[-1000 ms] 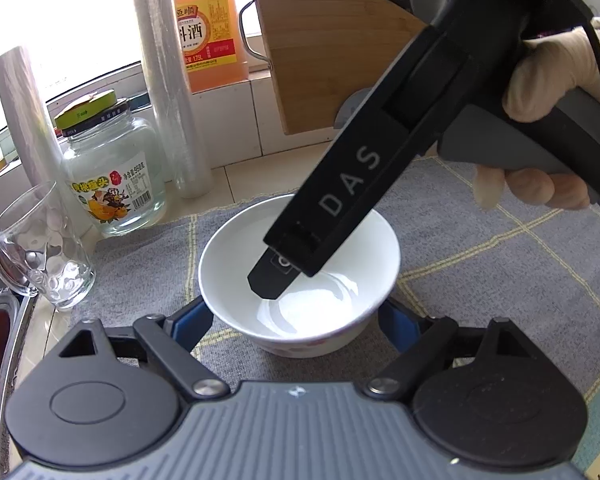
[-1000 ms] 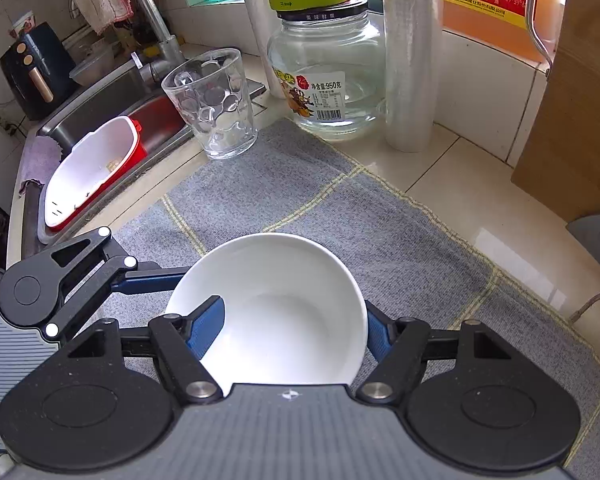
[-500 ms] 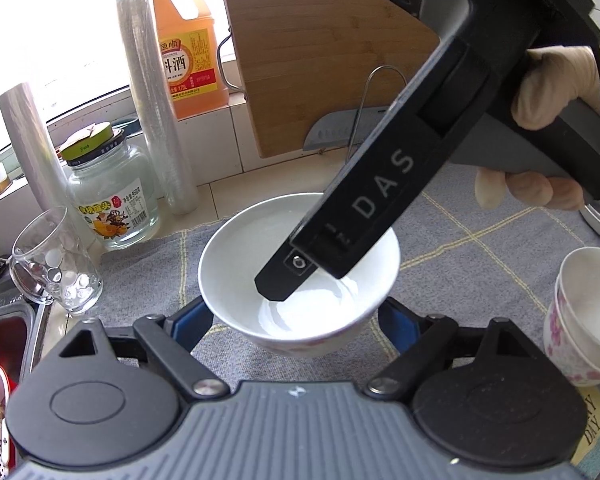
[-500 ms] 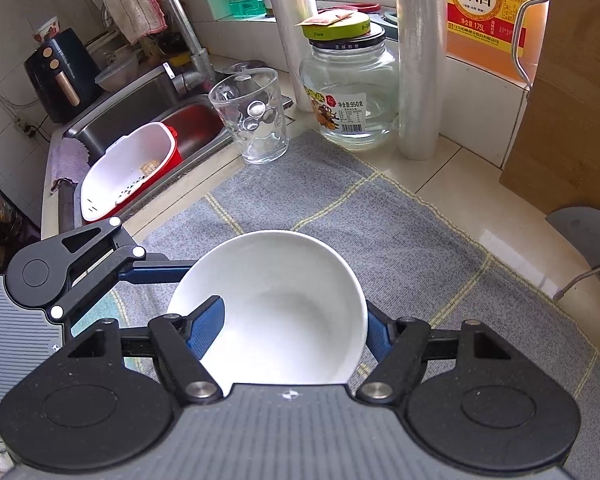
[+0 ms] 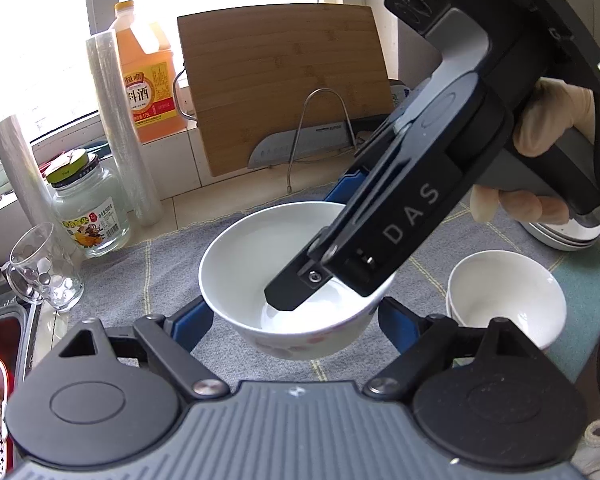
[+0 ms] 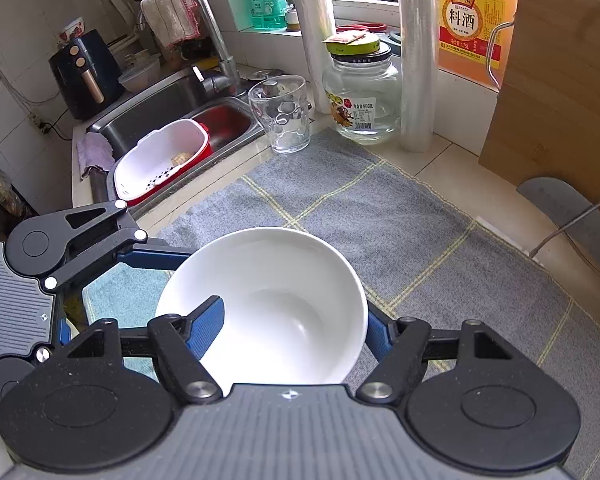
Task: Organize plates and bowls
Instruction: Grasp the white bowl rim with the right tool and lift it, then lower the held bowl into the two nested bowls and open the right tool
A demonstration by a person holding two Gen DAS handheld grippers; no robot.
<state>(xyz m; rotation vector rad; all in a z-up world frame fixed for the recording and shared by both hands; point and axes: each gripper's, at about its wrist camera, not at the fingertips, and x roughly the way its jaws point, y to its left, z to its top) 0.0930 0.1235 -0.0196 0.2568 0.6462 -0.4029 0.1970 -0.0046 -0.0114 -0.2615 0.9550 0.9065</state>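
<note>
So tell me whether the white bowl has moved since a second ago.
Yes. The white bowl, clamped in the right hand-held gripper, has pulled back from the drinking glass and up off the grey mat.

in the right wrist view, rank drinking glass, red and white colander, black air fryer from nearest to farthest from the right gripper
1. Drinking glass: straight ahead at the mat's far edge, beyond the right gripper and the bowl it holds.
2. Red and white colander: left, in the sink.
3. Black air fryer: far left, against the wall.
</note>
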